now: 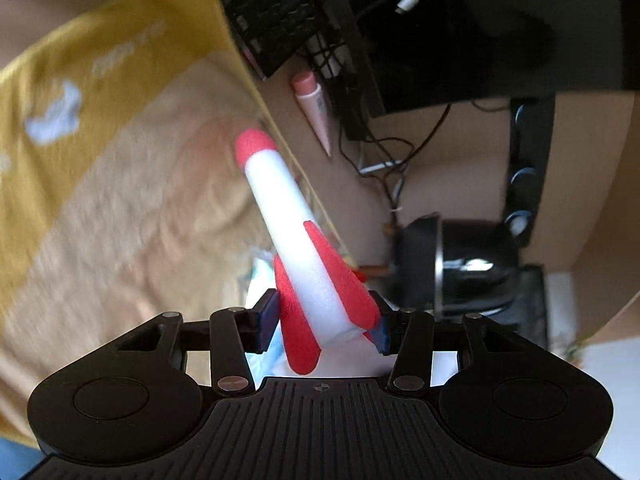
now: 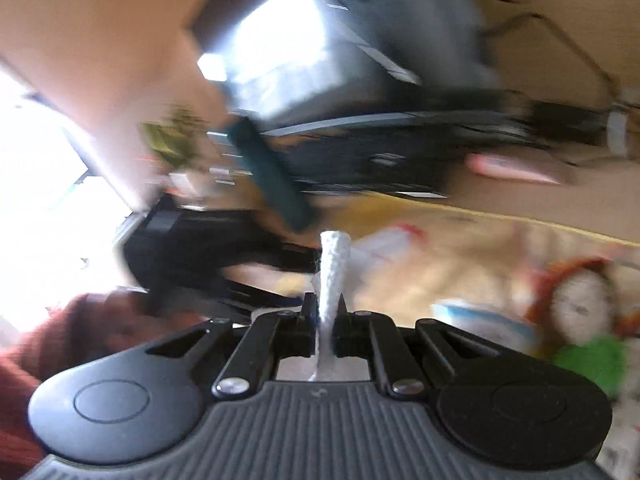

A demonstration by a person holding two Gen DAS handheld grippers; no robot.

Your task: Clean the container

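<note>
My left gripper (image 1: 324, 320) is shut on a foam rocket (image 1: 288, 216), white with a red nose and red fins, gripped at its finned base with the nose pointing up and left. Behind it lies the yellow container (image 1: 120, 60) with a beige inside, blurred by motion. My right gripper (image 2: 325, 308) is shut on a white textured strip (image 2: 334, 256), like rolled cloth or paper, that sticks up between the fingers. The container's yellow rim (image 2: 480, 214) runs across the right wrist view, with a blurred red and white shape, likely the rocket, inside it.
On the brown table are a pink tube (image 1: 314, 108), a black keyboard (image 1: 272, 12), tangled cables (image 1: 384, 160), a dark speaker (image 1: 528, 168) and a shiny black round device (image 1: 460, 268). An orange-white plush (image 2: 576, 300), something green and fuzzy (image 2: 592, 360) and a red sleeve (image 2: 24, 360) show.
</note>
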